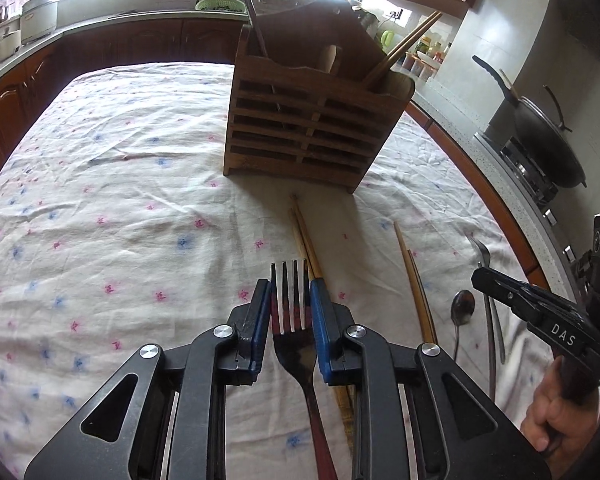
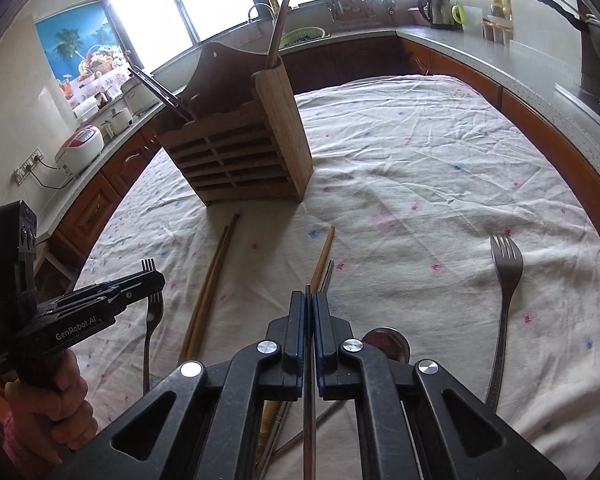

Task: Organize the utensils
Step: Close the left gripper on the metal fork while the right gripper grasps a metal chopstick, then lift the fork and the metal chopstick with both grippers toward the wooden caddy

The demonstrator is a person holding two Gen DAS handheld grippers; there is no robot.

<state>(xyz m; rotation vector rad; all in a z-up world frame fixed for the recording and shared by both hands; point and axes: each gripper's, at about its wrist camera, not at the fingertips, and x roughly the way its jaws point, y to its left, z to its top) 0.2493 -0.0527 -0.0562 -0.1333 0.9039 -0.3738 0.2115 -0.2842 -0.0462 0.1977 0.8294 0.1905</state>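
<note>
A wooden slatted utensil holder (image 1: 308,128) stands on the cloth, also in the right wrist view (image 2: 240,152), with chopsticks and a wooden spoon in it. My left gripper (image 1: 290,304) is shut on a metal fork (image 1: 290,320), held just above the cloth; the fork's tines show past the left gripper (image 2: 156,280) in the right wrist view. My right gripper (image 2: 309,312) is shut on a thin metal chopstick (image 2: 309,400). Wooden chopsticks (image 1: 306,236) lie in front of the holder. A second fork (image 2: 506,280) lies to the right.
The flowered tablecloth (image 1: 120,200) covers the table. More chopsticks (image 1: 416,280) and spoons (image 1: 462,312) lie at the right. A wok (image 1: 548,140) sits on the stove right of the table. Counters with a kettle (image 2: 438,8) and rice cookers (image 2: 84,148) ring the room.
</note>
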